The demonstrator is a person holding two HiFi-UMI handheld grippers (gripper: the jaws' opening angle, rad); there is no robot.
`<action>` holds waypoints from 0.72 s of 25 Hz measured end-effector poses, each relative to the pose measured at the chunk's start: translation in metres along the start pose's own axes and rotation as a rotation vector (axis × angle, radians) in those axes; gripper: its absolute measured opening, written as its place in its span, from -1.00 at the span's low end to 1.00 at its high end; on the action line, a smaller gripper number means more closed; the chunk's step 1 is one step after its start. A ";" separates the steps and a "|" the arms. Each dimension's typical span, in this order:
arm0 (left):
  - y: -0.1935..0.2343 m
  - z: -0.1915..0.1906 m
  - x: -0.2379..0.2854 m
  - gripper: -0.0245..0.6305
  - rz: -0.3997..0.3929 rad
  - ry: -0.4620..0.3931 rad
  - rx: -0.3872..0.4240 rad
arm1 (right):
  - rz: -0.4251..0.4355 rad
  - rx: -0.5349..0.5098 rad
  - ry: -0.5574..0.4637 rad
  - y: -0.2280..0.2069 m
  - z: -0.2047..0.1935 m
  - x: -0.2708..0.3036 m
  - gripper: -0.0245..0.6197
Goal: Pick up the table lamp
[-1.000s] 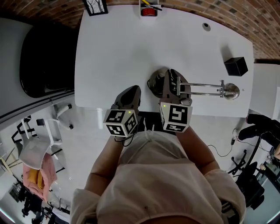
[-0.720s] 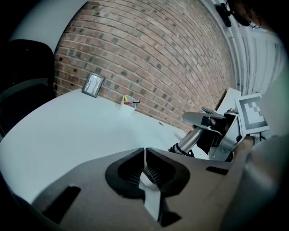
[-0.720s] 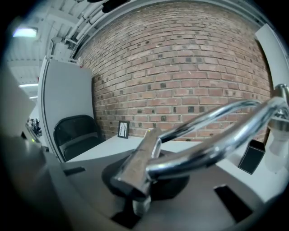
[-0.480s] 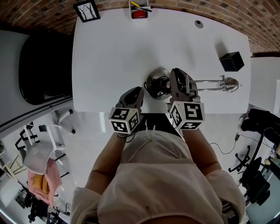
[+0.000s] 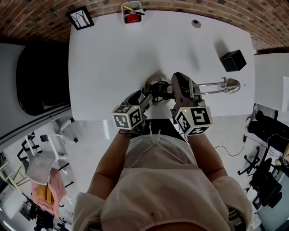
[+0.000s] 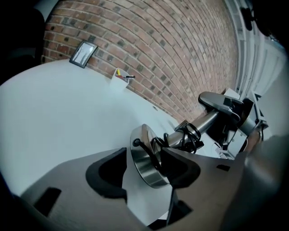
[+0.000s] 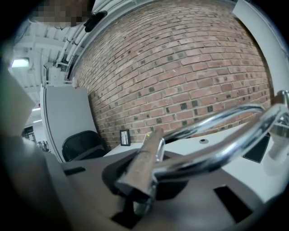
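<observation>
White table (image 5: 113, 54) below a brick wall (image 5: 36, 13). By its near edge, the table lamp (image 5: 212, 85) is tipped, head to the right. Chrome, stiff, slick, probably base-heavy, so take arm and base. The right gripper (image 5: 180, 88) pinches the arm bracket (image 7: 144, 158). The left gripper (image 5: 143, 95) has just spread its jaws wide; they straddle the round base (image 6: 146, 164) without pressing it.

White desk (image 5: 113, 58), shiny silver table lamp (image 5: 208, 85), black box (image 5: 232, 60) by the desk's right edge, red-brown brick wall (image 5: 45, 13) past the far edge
</observation>
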State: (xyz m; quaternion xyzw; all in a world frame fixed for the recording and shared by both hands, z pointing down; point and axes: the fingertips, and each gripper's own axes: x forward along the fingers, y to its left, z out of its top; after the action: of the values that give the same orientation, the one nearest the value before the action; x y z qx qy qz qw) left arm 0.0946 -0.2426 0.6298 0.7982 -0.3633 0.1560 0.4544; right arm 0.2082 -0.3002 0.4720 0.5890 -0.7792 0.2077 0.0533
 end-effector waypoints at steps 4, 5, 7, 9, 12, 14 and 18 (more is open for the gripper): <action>-0.004 -0.002 0.014 -0.25 -0.053 0.010 -0.103 | 0.015 0.028 -0.010 -0.006 0.001 -0.003 -0.79; -0.005 -0.002 0.018 -0.25 -0.065 0.015 -0.128 | 0.018 0.034 -0.012 -0.007 0.001 -0.003 -0.79; -0.008 -0.002 0.022 -0.29 -0.091 0.015 -0.176 | 0.022 0.040 -0.014 -0.010 0.001 -0.004 -0.79; -0.010 -0.001 0.025 -0.34 -0.121 0.014 -0.232 | 0.023 0.036 -0.014 -0.012 0.001 -0.004 -0.79; -0.011 0.000 0.026 -0.42 -0.159 0.011 -0.319 | 0.025 0.030 -0.012 -0.012 0.002 -0.003 -0.79; -0.012 0.001 0.026 -0.46 -0.175 0.001 -0.374 | 0.025 0.039 -0.010 -0.014 0.002 -0.003 -0.79; -0.015 0.001 0.028 -0.49 -0.187 0.002 -0.420 | 0.024 0.055 -0.004 -0.018 0.002 -0.003 -0.79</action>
State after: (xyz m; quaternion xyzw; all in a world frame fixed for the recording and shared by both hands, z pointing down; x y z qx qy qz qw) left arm 0.1242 -0.2509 0.6360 0.7162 -0.3119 0.0351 0.6233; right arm 0.2267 -0.3022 0.4738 0.5815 -0.7802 0.2283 0.0332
